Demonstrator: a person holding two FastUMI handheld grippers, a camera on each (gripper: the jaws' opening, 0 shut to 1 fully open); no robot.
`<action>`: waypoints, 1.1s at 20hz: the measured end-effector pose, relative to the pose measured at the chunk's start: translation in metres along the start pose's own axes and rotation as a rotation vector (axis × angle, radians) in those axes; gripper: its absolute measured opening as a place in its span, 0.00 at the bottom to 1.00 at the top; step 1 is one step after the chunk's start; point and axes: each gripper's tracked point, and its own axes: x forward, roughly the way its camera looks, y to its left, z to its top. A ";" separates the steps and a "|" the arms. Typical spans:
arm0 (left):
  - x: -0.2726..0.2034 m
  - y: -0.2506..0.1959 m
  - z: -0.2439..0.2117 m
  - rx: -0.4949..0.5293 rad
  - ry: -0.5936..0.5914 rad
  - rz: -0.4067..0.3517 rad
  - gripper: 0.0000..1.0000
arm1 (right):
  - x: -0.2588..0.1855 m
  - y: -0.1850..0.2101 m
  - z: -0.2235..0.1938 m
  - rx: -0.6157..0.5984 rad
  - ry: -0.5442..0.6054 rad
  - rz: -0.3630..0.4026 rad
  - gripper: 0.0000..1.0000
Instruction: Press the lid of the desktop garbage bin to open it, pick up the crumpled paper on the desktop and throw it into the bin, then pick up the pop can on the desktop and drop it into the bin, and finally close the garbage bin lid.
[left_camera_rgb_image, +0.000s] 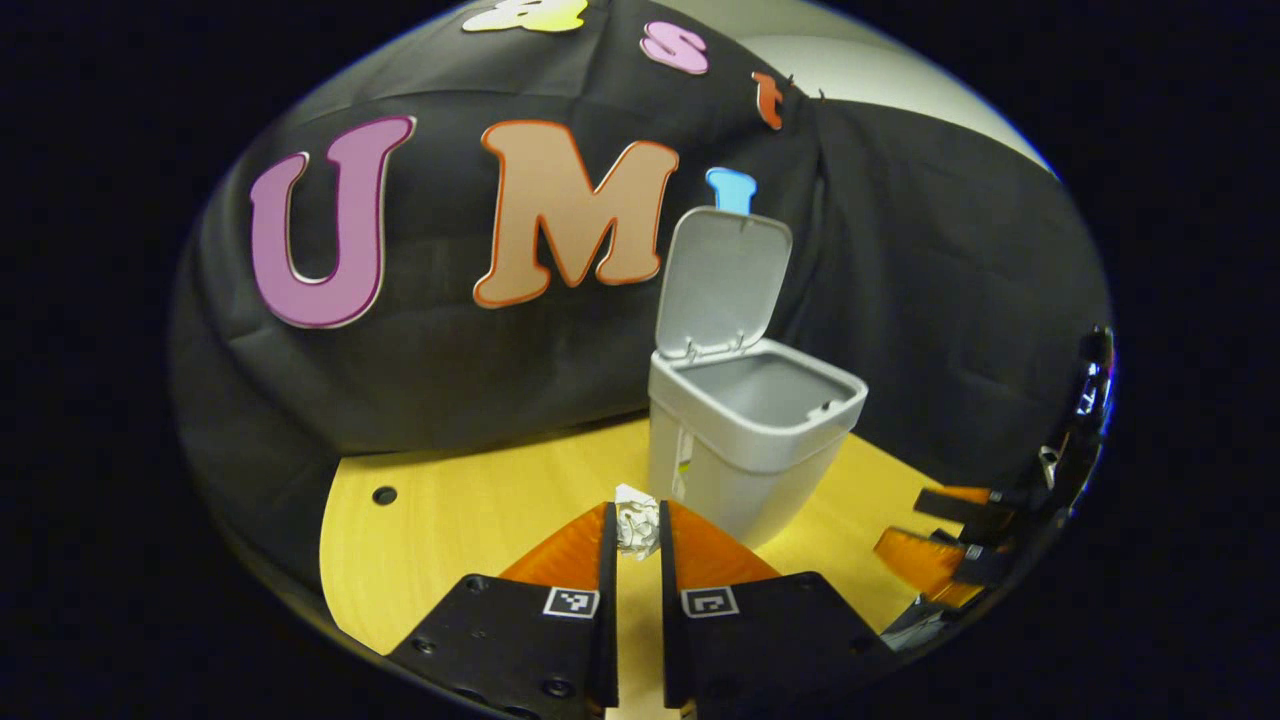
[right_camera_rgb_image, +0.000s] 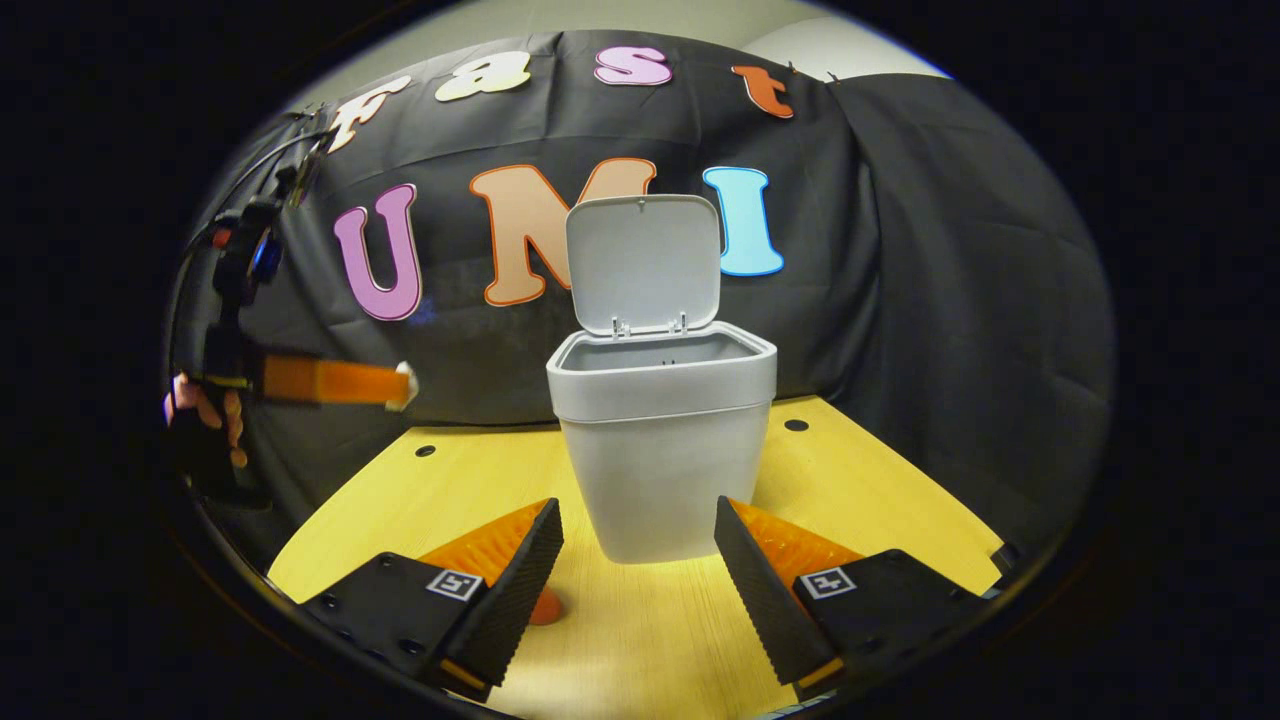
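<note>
Left gripper (left_camera_rgb_image: 638, 535) is pinching the paper (left_camera_rgb_image: 636, 522) just short of the open bin (left_camera_rgb_image: 745, 440) ahead-right, right gripper (right_camera_rgb_image: 638, 560) spread, so 1 early release probably drops it outside.

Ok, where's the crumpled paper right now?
The crumpled paper is pinched between the left gripper fingertips, held above the desk just left of the open bin; the right gripper view shows it at that gripper's tip, left of the bin.

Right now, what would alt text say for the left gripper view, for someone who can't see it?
The left gripper pinches a crumpled paper above a yellow desktop. Just beyond stands a grey garbage bin, its lid raised.
</note>
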 end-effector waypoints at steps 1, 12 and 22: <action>0.006 -0.009 0.014 -0.010 -0.032 -0.026 0.15 | -0.001 0.001 -0.002 0.002 0.004 -0.001 0.99; 0.096 -0.081 0.078 -0.042 -0.154 -0.220 0.15 | -0.002 -0.017 -0.015 -0.008 0.026 -0.042 0.99; 0.136 -0.083 0.045 -0.077 -0.076 -0.218 0.52 | -0.006 -0.032 -0.020 0.021 0.042 -0.077 0.99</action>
